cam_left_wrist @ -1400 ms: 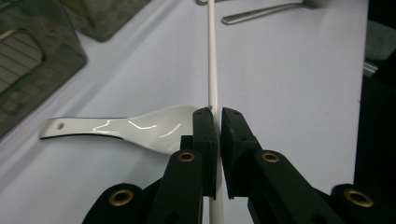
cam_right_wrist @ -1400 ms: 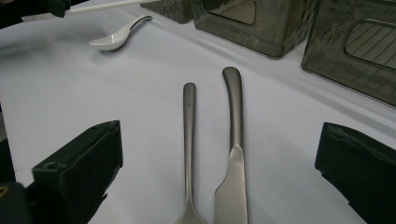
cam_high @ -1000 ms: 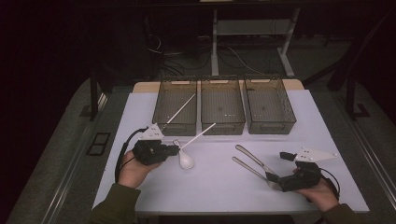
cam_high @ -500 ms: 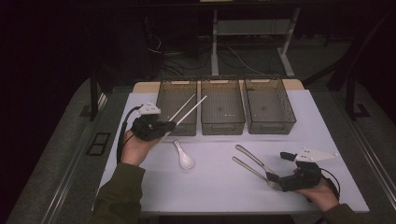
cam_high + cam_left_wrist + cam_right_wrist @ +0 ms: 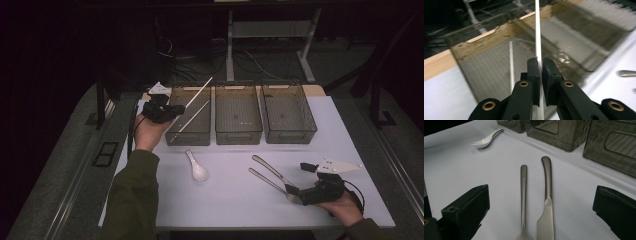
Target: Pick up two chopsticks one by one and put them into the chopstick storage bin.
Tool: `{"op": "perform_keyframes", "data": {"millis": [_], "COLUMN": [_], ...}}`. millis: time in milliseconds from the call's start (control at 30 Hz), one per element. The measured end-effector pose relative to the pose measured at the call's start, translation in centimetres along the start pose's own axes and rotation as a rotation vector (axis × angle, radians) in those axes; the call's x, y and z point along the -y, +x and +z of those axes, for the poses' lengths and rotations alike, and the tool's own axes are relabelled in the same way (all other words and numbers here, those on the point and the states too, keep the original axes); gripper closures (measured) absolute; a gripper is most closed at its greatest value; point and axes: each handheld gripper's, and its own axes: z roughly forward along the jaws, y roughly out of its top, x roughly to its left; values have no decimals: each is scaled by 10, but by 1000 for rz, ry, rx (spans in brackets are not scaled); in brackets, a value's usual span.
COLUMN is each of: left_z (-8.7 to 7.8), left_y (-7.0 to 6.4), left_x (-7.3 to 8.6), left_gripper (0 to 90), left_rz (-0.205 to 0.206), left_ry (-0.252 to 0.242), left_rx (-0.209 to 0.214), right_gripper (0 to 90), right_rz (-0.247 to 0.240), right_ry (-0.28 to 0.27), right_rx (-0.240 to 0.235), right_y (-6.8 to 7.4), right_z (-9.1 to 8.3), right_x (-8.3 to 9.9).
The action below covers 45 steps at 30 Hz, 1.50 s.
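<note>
Left gripper [image 5: 540,65] clamps 1 white chopstick [image 5: 537,32] above left bin [image 5: 191,131] (right gripper [image 5: 541,215] wide).

A thin white chopstick [image 5: 199,92], held slanting, hangs above the left bin [image 5: 176,134], where another chopstick [image 5: 191,120] lies.

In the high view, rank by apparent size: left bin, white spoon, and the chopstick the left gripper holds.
1. left bin, clearly largest.
2. chopstick clamped in the left gripper: long but thin.
3. white spoon: shorter but wider, so the last two are close.
</note>
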Motion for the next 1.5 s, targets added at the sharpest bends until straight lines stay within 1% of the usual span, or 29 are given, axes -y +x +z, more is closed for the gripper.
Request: {"op": "perform_keyframes", "data": {"millis": [67, 100, 167, 267, 300, 367, 467, 567, 667, 833, 967, 1100, 1200, 1500], "left_z": [6, 9, 16, 26, 28, 33, 40, 45, 51, 60, 63, 67, 69, 74], "left_y": [4, 6, 9, 13, 15, 17, 22, 26, 29, 31, 32, 31, 30, 30], "left_x": [-1, -1, -1, 2, 3, 5, 7, 8, 10, 14, 16, 18, 20, 23], "left_gripper": [842, 841, 842, 841, 841, 841, 841, 841, 841, 841, 840, 838, 835, 828], "left_rz": [-22, -28, -37, -48, -48, -57, -74, -79, -94, -94, -106, -105, -120, -118], "left_ry": [-14, -12, -1, 12, 24, 25, 33, 49, 56, 83, 99, 122, 133, 170], "left_rx": [4, 2, -11, -15, -22, -27, -24, -24, -25, -34, -25, -12, -14, -10], "right_gripper": [9, 9, 9, 9, 8, 9, 9, 9, 9, 9, 9, 8, 9, 9], "right_rz": [-2, -3, -1, -2, -2, -3, -2, -2, -3, -3, -5, -4, -6, -5], "right_ry": [0, -1, 0, -1, -1, -1, -2, -2, 2, -1, -2, -1, -1, 0], "right_rx": [0, 0, -1, -2, -2, -3, -4, -5, -4, -6, -9, -9, -8, -7], "right_y": [0, 0, 0, 0, 0, 0, 0, 0, 0, 0, 0, 0, 0, 0], "right_z": [0, 0, 0, 0, 0, -1, -1, -1, 0, -1, -1, -1, -1, -1], "right_x": [0, 0, 0, 0, 0, 0, 0, 0, 0, 0, 0, 0, 0, 0]}}
